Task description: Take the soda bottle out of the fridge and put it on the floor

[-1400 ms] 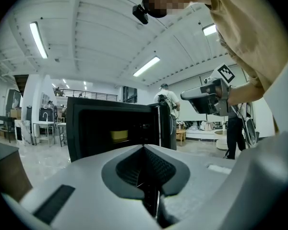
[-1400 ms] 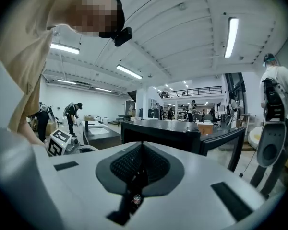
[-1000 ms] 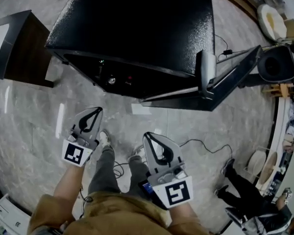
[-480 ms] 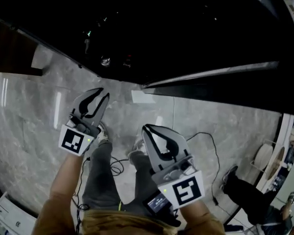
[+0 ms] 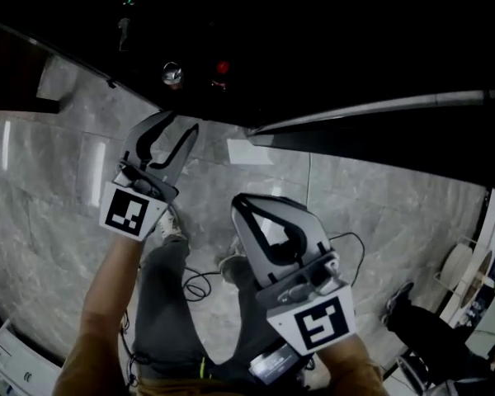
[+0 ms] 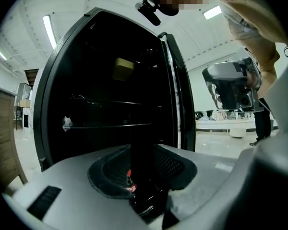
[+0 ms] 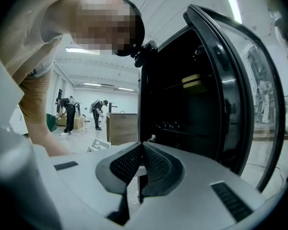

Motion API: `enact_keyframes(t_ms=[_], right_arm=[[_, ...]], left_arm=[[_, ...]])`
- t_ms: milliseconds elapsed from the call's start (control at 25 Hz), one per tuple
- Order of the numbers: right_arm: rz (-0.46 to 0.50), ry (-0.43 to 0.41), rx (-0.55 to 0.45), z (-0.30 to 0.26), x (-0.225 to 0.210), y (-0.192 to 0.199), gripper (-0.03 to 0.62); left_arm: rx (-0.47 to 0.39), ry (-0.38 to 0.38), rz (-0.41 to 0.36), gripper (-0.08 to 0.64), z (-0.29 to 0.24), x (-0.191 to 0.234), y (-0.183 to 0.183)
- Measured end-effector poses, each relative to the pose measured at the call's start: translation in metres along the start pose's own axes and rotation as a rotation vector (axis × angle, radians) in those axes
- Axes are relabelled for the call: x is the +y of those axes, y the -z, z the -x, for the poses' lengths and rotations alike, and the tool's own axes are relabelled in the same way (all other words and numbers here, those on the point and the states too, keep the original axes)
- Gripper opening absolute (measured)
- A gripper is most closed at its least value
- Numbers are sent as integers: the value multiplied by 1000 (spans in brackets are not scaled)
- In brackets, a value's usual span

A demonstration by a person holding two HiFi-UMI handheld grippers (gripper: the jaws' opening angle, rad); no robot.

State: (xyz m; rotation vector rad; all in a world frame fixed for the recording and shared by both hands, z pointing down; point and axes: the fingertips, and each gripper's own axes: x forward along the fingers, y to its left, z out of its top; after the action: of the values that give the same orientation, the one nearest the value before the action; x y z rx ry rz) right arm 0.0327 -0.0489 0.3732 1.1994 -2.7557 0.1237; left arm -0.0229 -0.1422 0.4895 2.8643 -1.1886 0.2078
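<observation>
Beyond L claw's (image 6: 143,150) just-opened, empty jaws stands soda bottle (image 6: 135,183).

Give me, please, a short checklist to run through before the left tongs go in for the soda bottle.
1. Fridge door open: ok.
2. Soda bottle found: ok, dark with a red label, in line with the gap of the left tongs.
3. Left tongs open: ok, they have just been opening, with nothing between them yet.
4. Gap wide enough for the bottle: cannot tell.
5. Right tongs out of the way: ok, shut, empty and off to the side.
6. Floor free for setting down: ok, bare tiles in front.
</observation>
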Motion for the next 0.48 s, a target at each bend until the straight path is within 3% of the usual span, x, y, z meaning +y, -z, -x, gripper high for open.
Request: enact_keyframes(t_ms=[240,480], right_arm=[[37,-35,-44,-16,0,48,2],[31,-7,-89,-29,-21,78,3]], left_arm=[[-31,16,-71,129,-43,8,38],[-46,1,-59,152,-65,27,74]])
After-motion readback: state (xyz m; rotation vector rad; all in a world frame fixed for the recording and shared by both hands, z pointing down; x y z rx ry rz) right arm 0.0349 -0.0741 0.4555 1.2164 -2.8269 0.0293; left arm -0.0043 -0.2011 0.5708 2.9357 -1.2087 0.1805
